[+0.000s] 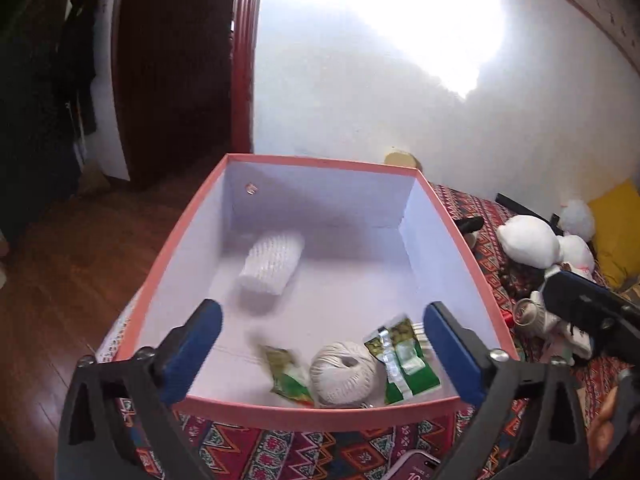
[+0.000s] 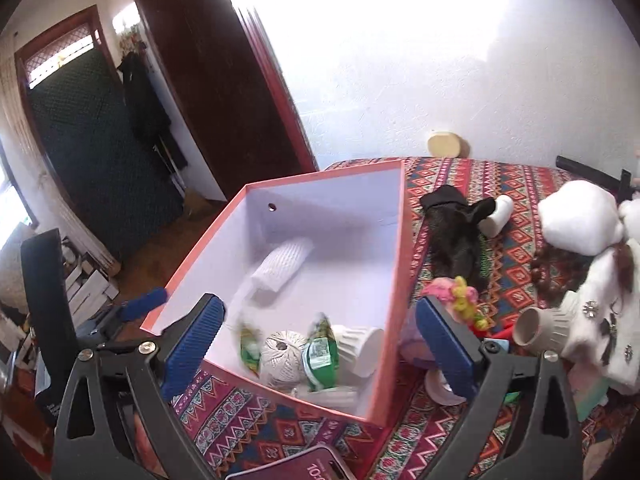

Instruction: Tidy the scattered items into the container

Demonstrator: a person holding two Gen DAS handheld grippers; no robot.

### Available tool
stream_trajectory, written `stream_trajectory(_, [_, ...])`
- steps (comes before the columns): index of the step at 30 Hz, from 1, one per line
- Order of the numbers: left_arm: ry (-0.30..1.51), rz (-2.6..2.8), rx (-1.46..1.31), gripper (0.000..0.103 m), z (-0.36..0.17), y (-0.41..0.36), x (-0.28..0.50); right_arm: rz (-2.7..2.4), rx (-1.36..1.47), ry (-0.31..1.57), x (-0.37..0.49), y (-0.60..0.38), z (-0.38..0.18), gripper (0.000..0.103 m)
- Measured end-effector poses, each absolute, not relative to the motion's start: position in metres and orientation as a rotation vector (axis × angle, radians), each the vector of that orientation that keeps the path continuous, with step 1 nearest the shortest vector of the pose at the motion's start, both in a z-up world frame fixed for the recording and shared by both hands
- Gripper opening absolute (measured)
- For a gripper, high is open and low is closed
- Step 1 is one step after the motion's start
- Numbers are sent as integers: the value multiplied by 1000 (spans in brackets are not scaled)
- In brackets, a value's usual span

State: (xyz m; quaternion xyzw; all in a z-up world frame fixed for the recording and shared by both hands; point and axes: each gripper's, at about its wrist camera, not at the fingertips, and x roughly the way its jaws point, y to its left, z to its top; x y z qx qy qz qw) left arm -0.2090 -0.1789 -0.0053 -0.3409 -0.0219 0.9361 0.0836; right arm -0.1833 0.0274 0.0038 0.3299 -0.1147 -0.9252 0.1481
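**Box contents and gripper positions**

One pink-rimmed box with a white interior stands on the patterned cloth. Inside it, counted from both views:

- one white ribbed roll, lying toward the far left;
- one ball of twine against the near wall;
- two green packets, one left of the twine and one right of it, both blurred;
- one white ribbed cup on its side, just right of the packets.

Both tools are above the box's near edge. The left gripper has its fingers spread wide with nothing between them. The right gripper is likewise spread and empty.

On the cloth to the right of the box: one black garment, one white bottle, one pink toy, one beige cup on its side, and white plush items. One phone lies at the near edge.
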Motion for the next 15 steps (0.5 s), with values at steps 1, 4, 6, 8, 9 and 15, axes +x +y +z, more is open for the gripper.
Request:
stream_trajectory(1, [-60,2802,-1017,103,-5,-178,-208,-2666,949,-348,-180,36,6,98])
stream_trajectory(4, [-60,2813,-1024,103,-4,-175,-205,-2734,957,-390,-150,83,8,98])
stream_trajectory(6, [-59,2817,-1008,103,-1,-169,-201,-2836,1016,-414,-122,122,0,98])
stream_trajectory(8, [-66,2795,-977,103,5,-160,-194,-2921,1139,-433,-90,169,-21,81])
stream_trajectory(9, [-72,2780,-962,103,8,-153,-191,-2912,1197,-499,-75,192,-36,71])
stream_trajectory(15, [-47,2687,-881,103,22,-93,-163,-2593,1431,-976,-47,227,-140,55])
